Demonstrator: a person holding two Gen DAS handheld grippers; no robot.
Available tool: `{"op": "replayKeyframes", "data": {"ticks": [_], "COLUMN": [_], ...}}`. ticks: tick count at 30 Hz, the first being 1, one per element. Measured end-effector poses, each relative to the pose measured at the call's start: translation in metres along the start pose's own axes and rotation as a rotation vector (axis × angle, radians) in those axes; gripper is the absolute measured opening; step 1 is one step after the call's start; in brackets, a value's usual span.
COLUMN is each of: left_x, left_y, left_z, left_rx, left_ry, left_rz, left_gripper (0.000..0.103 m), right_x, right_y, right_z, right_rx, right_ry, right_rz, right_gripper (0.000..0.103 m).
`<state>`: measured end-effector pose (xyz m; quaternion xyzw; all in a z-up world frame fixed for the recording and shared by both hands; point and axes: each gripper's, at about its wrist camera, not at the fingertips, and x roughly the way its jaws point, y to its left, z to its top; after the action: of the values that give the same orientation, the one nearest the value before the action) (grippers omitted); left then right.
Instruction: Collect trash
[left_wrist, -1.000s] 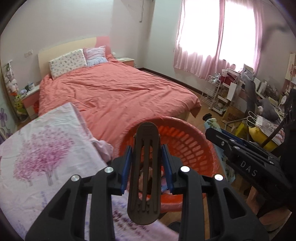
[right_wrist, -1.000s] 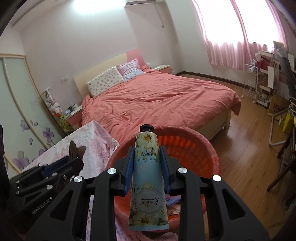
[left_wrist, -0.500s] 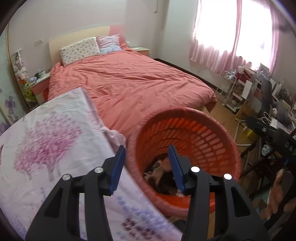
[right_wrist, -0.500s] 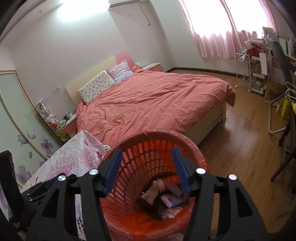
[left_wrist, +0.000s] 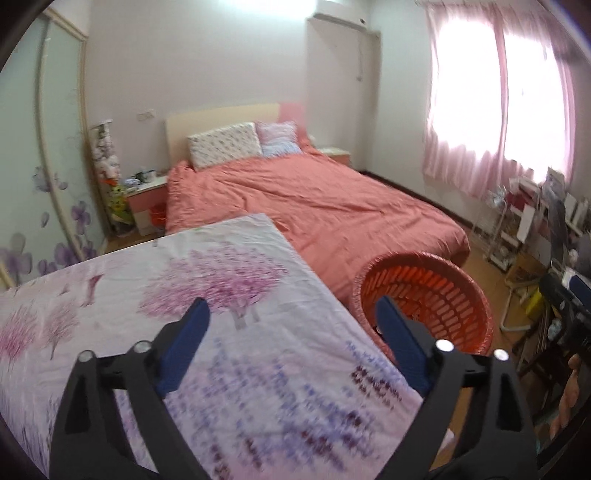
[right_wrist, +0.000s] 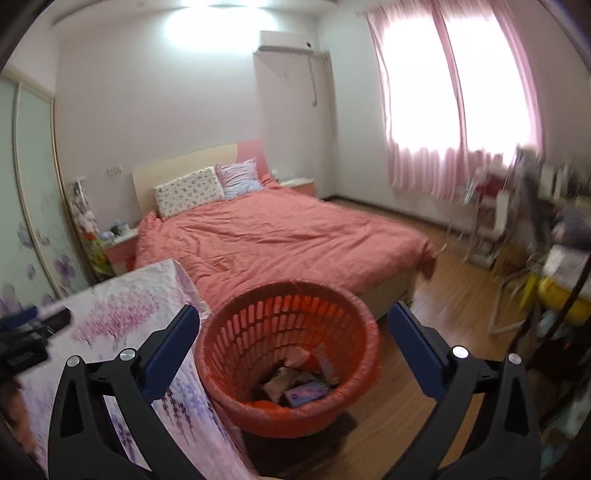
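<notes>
In the red basket (right_wrist: 291, 406), mixed trash (right_wrist: 295, 380)

Left wrist view: looked forward and down along the left gripper (left_wrist: 291, 325), close over a flowered cloth (left_wrist: 236, 332), basket (left_wrist: 424, 291) to its right.
Right wrist view: looked forward and down along the right gripper (right_wrist: 293, 325), straight over the basket (right_wrist: 291, 354), near.
Shared: basket, flowered cloth (right_wrist: 122, 317), bed (left_wrist: 314, 206), pink curtains (right_wrist: 454, 107).
</notes>
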<state>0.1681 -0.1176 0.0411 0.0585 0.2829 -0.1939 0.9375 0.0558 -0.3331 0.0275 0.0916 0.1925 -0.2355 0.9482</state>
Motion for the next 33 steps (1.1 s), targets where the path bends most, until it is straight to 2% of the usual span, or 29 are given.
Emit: {"op": "replayKeyframes", "data": {"ticks": [2, 6, 8, 17, 24, 33], "left_x": [-0.024, -0.060, -0.077, -0.135, -0.146, -0.139], "left_y": [0.010, 0.024, 0.032, 0.046, 0.048, 0.053], "left_z": [-0.009, -0.030, -0.044, -0.100, -0.129, -0.151], "left_rx": [-0.021, -0.051, -0.069, -0.111, -0.141, -0.188], "left_ry": [-0.030, -0.075, -0.086, -0.161, -0.140, -0.066], "left_rz": [0.037, 0.120, 0.162, 0.252, 0.284, 0.264], "left_gripper": [0.097, 0.099, 0.099, 0.099, 0.099, 0.099], "right_x": [-0.021, -0.049, -0.063, -0.089, -0.098, -0.092], "right_y": [0.015, 0.029, 0.030, 0.034, 0.050, 0.050], "right_z": [-0.005, -0.015, -0.022, -0.047, -0.063, -0.074], "right_rx": [-0.067, -0.107, -0.083, -0.025, -0.049, -0.038], "right_ry": [-0.051, -0.117, -0.129, -0.102, -0.077, 0.009], "right_rz": [-0.056, -0.141, -0.117, -0.052, -0.040, -0.038], "right_gripper": [0.101, 0.101, 0.101, 0.101, 0.101, 0.101]}}
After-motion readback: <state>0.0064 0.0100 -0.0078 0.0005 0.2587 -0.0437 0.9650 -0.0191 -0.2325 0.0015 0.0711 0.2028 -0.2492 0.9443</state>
